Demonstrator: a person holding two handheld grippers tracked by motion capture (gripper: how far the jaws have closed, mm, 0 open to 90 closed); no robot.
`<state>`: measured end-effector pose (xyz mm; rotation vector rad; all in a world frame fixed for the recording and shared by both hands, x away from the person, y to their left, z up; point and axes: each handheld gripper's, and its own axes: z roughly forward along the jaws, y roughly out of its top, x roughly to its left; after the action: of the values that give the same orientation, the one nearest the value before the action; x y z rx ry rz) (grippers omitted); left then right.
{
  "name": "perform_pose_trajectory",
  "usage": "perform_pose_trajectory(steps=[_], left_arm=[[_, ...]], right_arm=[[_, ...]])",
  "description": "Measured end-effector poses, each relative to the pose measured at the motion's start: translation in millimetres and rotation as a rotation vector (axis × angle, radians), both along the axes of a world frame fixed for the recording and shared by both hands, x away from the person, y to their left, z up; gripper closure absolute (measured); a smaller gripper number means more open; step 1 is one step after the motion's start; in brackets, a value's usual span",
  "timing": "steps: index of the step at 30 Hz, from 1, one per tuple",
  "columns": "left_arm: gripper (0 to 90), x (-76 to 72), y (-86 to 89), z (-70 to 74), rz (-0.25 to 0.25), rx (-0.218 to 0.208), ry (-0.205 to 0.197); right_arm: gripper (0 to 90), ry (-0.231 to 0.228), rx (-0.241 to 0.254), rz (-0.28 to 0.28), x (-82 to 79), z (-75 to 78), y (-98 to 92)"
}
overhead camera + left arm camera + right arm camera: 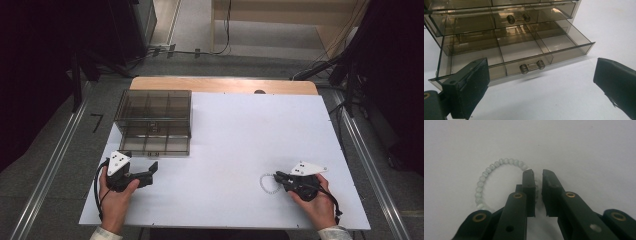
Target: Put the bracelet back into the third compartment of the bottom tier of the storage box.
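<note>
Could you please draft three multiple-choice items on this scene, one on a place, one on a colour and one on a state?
1. Where does the bead bracelet lie?
A. in the drawer
B. on the white table top at the right gripper
C. on top of the drawer box

2. What colour is the drawer box?
A. clear smoky brown
B. solid red
C. white

3. How does the bottom drawer stand?
A. shut
B. lifted out of the box
C. pulled open, its compartments bare

Key: 1 B, the right gripper view shows the beads on the white surface with a stretch of them between the narrow jaws. 2 A, both the high view and the left gripper view show see-through brown walls. 3 C, it juts forward before the wide-open left gripper.
</note>
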<state>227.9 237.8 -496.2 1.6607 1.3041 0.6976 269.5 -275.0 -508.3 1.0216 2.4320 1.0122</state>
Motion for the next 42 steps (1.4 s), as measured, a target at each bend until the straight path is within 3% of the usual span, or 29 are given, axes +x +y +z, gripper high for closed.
perform_pose_trajectory(steps=[8,26,42], left_arm=[[1.0,0.7,0.2,-0.4,0.002,0.003,0.008],[1.1,0.9,0.1,-0.7,0.005,0.0,0.011],[1.1,0.0,-1.7,-0.1,-0.001,0.004,0.006]], right_arm=[[83.8,0.012,0.028,-0.001,0.3,-1.6,-1.6],[85.1,0.013,0.043,0.005,0.4,-0.8,-2.7],[85.2,-0.009,0.107,0.029,-2.1,13.9,6.9]])
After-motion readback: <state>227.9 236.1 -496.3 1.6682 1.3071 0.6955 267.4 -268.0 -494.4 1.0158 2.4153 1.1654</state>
